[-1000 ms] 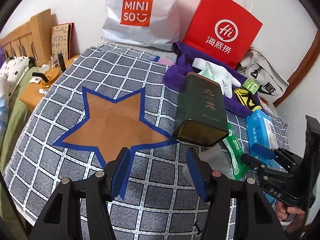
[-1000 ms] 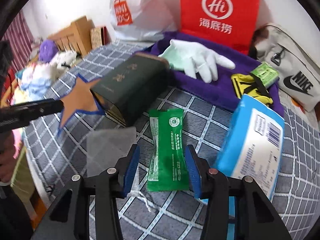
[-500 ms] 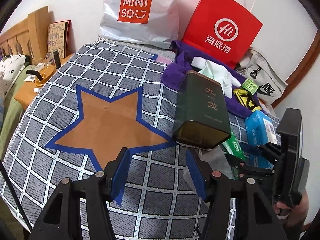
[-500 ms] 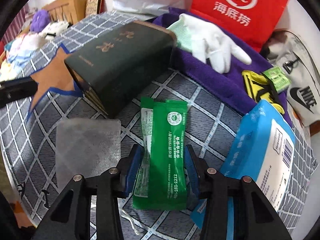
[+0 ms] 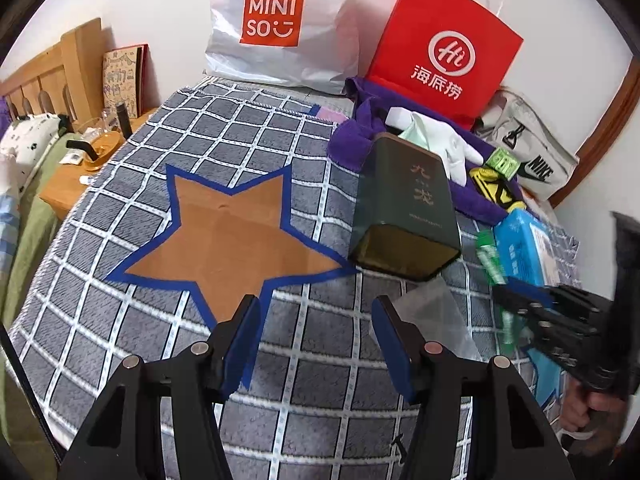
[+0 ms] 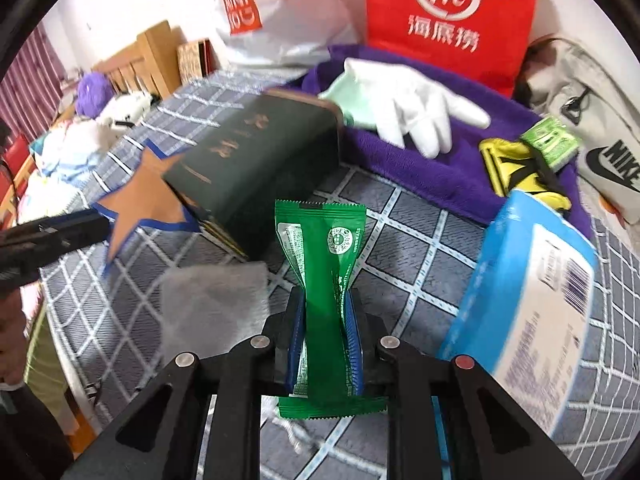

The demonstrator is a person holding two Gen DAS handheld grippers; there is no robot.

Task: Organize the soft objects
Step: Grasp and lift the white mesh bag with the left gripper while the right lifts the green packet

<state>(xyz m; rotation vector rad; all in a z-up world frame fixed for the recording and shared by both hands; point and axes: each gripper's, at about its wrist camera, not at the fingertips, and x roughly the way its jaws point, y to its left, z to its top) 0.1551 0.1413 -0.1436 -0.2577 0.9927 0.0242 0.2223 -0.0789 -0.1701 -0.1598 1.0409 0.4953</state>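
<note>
A glossy plastic sachet [image 6: 326,276] is seen creased; the checked blanket [image 5: 256,152] is woven cloth, rough and matt; the purple towel [image 6: 420,160] is plush; the dark box [image 5: 404,208] is smooth with a slight sheen

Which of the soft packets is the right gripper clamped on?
The green sachet: the right gripper, its jaws having just been closing, pinches its middle. The blue wipes pack lies untouched beside it, and the small green packet rests on the purple towel.

White wall [image 5: 168,8]; wooden headboard [image 5: 52,68]; wooden nightstand [image 5: 68,184]
</note>
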